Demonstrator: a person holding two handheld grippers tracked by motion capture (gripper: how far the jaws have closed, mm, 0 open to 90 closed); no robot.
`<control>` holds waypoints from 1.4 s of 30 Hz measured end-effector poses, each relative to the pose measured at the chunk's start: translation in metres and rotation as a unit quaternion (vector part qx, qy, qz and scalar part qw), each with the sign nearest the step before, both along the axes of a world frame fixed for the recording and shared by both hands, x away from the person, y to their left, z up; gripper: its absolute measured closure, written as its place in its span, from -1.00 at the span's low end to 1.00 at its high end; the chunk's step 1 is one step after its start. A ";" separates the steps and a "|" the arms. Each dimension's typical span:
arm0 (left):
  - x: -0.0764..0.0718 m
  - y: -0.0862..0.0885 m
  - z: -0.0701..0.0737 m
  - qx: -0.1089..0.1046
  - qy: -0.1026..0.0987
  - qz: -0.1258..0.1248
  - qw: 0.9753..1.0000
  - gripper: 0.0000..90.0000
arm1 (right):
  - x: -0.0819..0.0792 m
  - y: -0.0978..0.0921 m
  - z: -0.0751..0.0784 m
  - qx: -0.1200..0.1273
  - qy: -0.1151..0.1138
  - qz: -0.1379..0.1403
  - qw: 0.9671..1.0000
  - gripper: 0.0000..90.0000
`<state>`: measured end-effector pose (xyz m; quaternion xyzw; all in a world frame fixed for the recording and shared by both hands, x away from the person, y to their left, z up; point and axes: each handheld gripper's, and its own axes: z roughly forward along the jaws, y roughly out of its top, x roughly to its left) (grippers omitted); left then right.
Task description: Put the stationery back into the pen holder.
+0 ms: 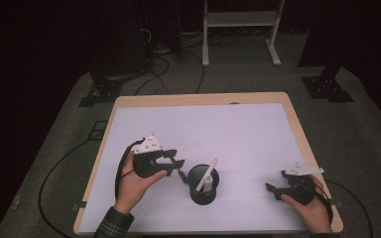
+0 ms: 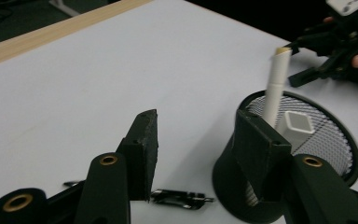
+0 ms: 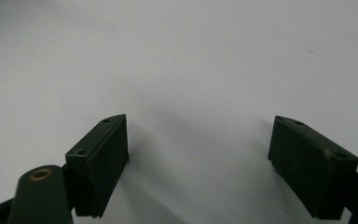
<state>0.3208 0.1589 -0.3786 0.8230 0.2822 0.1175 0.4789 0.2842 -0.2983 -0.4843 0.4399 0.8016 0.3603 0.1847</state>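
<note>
Two grippers on white mat, both jaw pairs spread, nothing held. Black mesh cup (image 1: 204, 184) upright mid-front of mat, holds white marker (image 1: 207, 174) leaning plus small white block. Left gripper (image 1: 177, 166) just beside cup, small dark clip (image 2: 182, 198) lying under it. Right gripper (image 1: 277, 184) well apart from cup, on its other side.

Black mesh cup (image 2: 335, 135), seemingly white marker (image 2: 276, 84)

right gripper (image 3: 198, 154) | jaws spread wide, nothing between | bare white table surface (image 3: 191, 56) beneath
</note>
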 end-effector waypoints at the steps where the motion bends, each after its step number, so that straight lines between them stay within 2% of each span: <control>1: 0.001 0.002 -0.001 0.003 -0.001 0.007 1.000 0.11 | 0.000 0.000 0.000 0.001 0.000 -0.001 1.000 -0.58; 7: 0.008 0.012 -0.004 0.014 0.005 0.038 0.999 0.07 | 0.000 0.000 0.000 0.001 0.000 0.000 1.000 -0.58; 16: 0.023 0.016 -0.016 0.042 0.034 0.083 0.995 -0.01 | 0.000 0.000 0.000 0.000 0.000 0.000 1.000 -0.58; 21: 0.032 0.014 -0.024 0.056 0.052 0.092 0.993 -0.04 | 0.000 0.000 0.000 0.000 0.000 0.000 1.000 -0.58; 27: 0.043 0.008 -0.033 0.067 0.063 0.103 0.990 -0.06 | 0.000 0.000 0.000 0.000 0.000 0.000 1.000 -0.58; 33: 0.050 -0.003 -0.044 0.080 0.078 0.112 0.987 -0.09 | 0.000 0.000 0.000 0.000 0.000 0.000 1.000 -0.58; 36: 0.053 -0.006 -0.049 0.095 0.081 0.115 0.985 -0.10 | 0.000 0.000 0.000 0.000 0.000 0.000 1.000 -0.58; 42: 0.057 -0.008 -0.057 0.112 0.093 0.119 0.982 -0.10 | 0.000 0.000 0.000 0.000 0.000 0.000 1.000 -0.58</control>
